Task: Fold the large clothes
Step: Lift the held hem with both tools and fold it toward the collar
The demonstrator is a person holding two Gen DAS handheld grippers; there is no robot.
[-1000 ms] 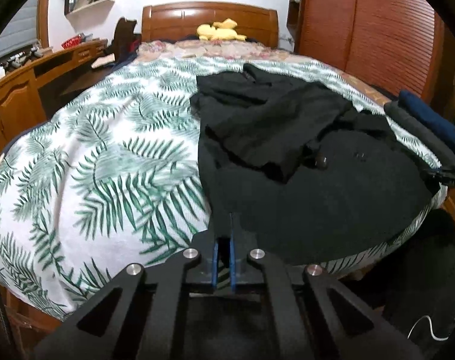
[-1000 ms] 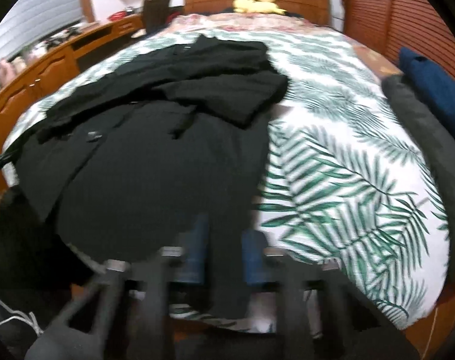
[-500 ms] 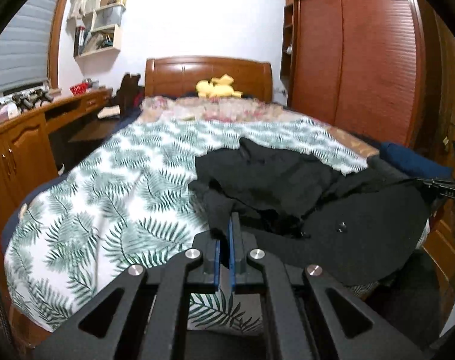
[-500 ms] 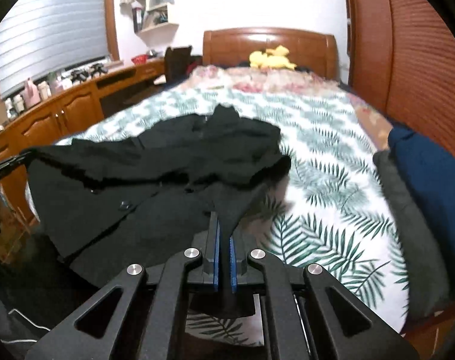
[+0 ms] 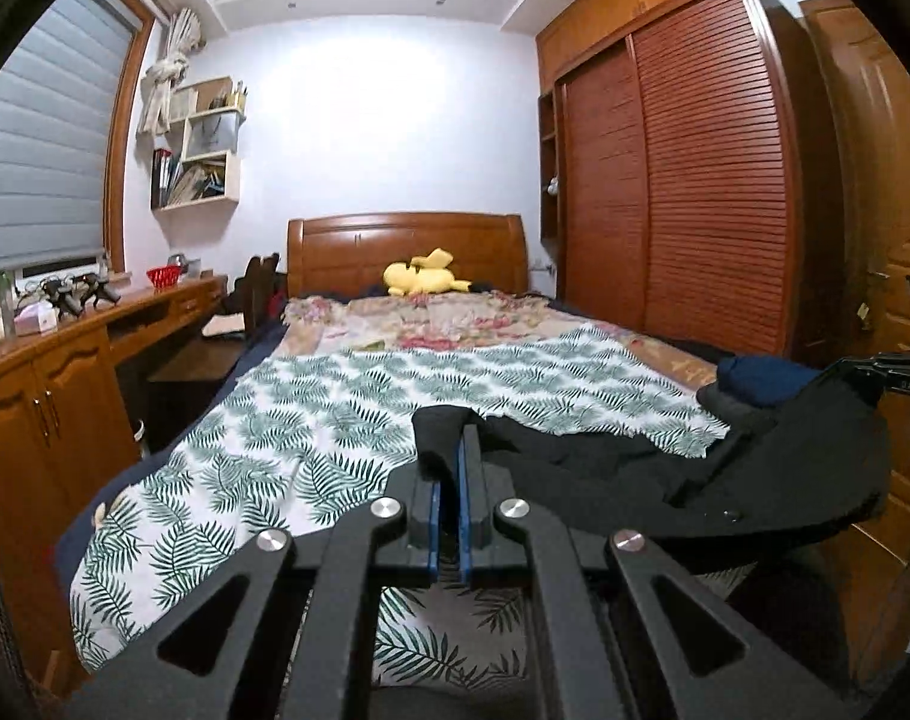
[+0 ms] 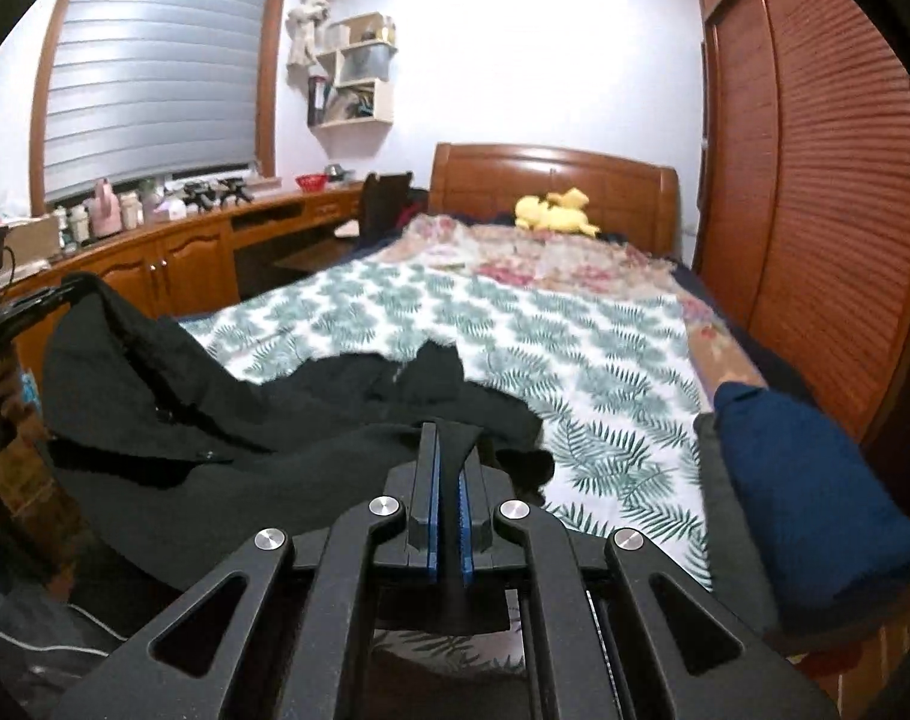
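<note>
folding looks barely started: left gripper [image 5: 447, 462] and right gripper [image 6: 449, 450] each clamped tight on black coat [image 6: 227, 450] hem, lifted off bed [image 5: 359, 396], no tidy fold visible.

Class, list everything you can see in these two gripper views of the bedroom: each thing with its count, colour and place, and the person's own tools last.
Black buttoned coat: one, black, near end of bed, lifted at two edges.
Palm-leaf bedspread: one, white and green, covering the bed.
Floral quilt: one, pink and beige, near headboard.
Yellow plush toy: one, yellow, by headboard.
Wooden headboard: one, brown, far end.
Folded navy garment: one, dark blue, bed's right edge.
Louvred wardrobe: one, reddish brown, right wall.
Wooden desk cabinets: one run, brown, under window.
Wall shelves: one set, cream, left of bed.
Left gripper: one, black with blue pads, shut on coat.
Right gripper: one, same, shut on coat.
</note>
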